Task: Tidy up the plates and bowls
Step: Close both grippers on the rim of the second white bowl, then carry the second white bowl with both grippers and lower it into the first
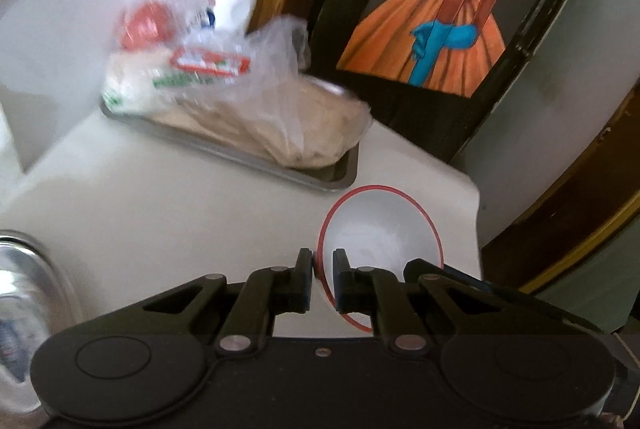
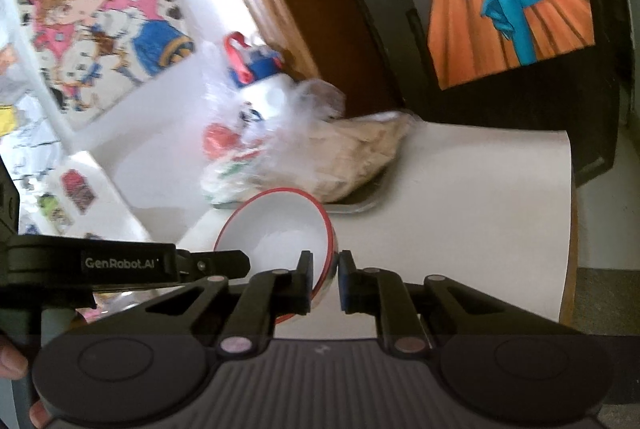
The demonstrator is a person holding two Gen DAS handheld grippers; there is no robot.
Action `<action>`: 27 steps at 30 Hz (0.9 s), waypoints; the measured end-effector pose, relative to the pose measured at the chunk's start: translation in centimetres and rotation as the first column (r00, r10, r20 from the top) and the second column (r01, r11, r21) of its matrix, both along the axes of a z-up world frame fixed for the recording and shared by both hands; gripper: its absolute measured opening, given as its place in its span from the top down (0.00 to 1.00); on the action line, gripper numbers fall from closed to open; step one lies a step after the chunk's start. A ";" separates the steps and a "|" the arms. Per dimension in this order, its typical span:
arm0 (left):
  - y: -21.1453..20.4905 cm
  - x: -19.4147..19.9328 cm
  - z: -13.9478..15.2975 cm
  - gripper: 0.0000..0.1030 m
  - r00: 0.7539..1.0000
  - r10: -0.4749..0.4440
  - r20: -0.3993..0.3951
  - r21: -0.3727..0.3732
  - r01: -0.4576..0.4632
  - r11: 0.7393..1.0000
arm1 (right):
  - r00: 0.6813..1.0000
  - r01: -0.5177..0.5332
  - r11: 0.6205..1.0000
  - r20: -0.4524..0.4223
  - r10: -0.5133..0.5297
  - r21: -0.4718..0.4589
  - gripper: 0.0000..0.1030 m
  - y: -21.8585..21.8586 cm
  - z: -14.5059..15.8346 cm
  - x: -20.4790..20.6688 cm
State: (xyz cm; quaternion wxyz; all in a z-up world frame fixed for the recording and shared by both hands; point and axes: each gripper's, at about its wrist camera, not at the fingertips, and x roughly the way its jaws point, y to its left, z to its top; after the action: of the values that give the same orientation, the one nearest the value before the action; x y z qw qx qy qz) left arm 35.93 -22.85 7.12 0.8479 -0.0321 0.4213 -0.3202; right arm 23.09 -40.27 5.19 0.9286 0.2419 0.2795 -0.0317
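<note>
Bowl [image 1: 380, 229], white, smooth and glossy with a thin red rim, sits straight ahead of the left gripper [image 1: 322, 279] in the left wrist view; the two black fingers stand on either side of its near rim, pinching the wall. It is over the white table [image 1: 160, 213], close to the table's rounded right corner. Ahead and left, a shallow metal tray [image 1: 336, 181] carries crinkled clear plastic bags [image 1: 240, 101]. A shiny metal object [image 1: 28, 293] sits at far left.

From the right wrist, the same bowl [image 2: 276, 225] tilts, its round mouth facing left. The right gripper [image 2: 325, 281] pinches its right wall, one finger inside, one outside. The left gripper's black body [image 2: 120, 263] reaches in from the left. Bare tabletop [image 2: 460, 229] spreads ahead and right to a straight edge.
</note>
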 end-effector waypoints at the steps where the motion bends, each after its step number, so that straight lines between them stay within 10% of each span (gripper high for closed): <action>1: 0.5 -0.6 0.6 0.90 1.000 0.004 0.014 -0.001 -0.004 1.000 | 1.000 -0.006 1.000 0.011 0.006 -0.004 0.87 0.5 0.6 -0.4; 13: 8.4 -8.3 4.9 0.90 0.993 0.077 0.087 -0.028 -0.075 0.997 | 0.992 -0.095 0.992 0.070 0.101 -0.085 0.87 7.8 5.1 -5.3; 27: 15.3 -13.5 1.6 0.90 0.988 0.152 0.023 0.010 -0.153 0.988 | 0.977 -0.215 0.972 -0.022 0.214 -0.099 0.87 13.6 2.3 -8.8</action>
State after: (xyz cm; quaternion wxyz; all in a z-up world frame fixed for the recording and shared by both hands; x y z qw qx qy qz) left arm 22.40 -7.50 8.68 0.8747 -0.0556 0.4101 -0.2523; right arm 14.25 -26.70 7.49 0.9361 0.1629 0.3071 0.0533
